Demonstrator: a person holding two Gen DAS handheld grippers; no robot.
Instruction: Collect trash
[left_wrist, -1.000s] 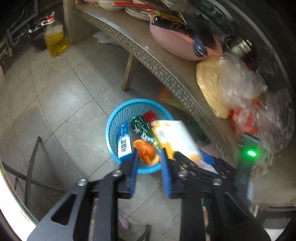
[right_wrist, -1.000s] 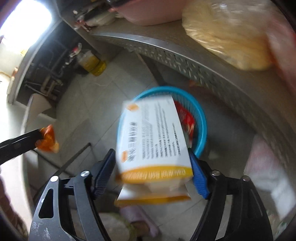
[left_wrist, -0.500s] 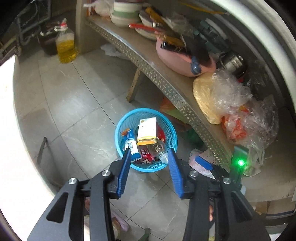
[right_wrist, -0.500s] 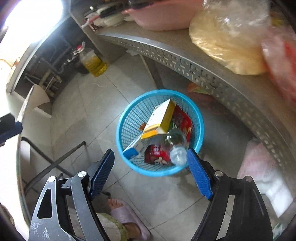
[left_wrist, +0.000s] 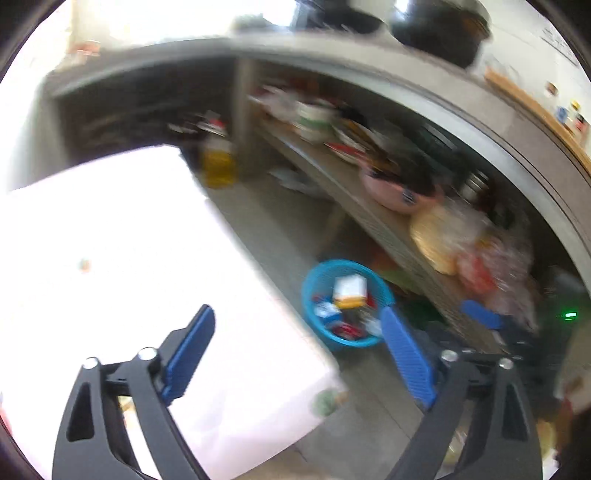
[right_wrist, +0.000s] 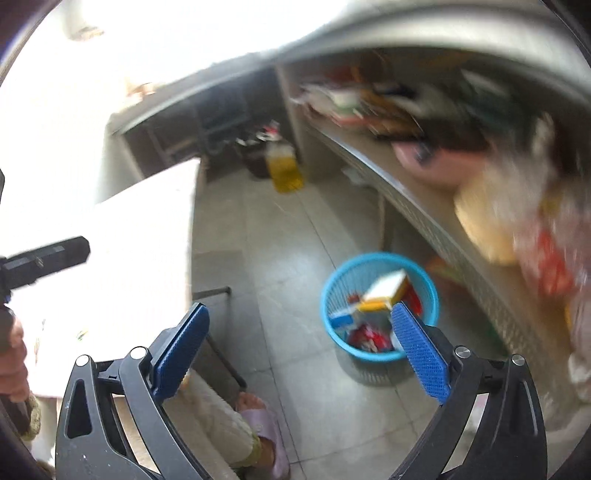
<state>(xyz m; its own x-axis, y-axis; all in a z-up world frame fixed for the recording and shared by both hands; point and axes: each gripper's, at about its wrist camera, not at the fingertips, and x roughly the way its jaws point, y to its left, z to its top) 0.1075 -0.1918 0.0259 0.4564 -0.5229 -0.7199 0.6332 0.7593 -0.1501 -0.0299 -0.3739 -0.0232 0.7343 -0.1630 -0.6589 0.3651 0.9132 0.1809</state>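
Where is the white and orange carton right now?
In the right wrist view the white and orange carton lies inside the blue basket on the tiled floor, right of centre, below the metal shelf.

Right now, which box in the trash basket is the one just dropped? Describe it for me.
On the tiled floor beside the metal shelf stands the blue basket. The white box with an orange-yellow end lies tilted on top, the largest, palest item there.

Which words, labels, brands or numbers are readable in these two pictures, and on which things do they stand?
None can be read; both views are motion-blurred.
White and yellow box in the blue basket: print blurred.
Red wrapper in the basket: unreadable.
Yellow oil bottle on the floor: label too blurred.
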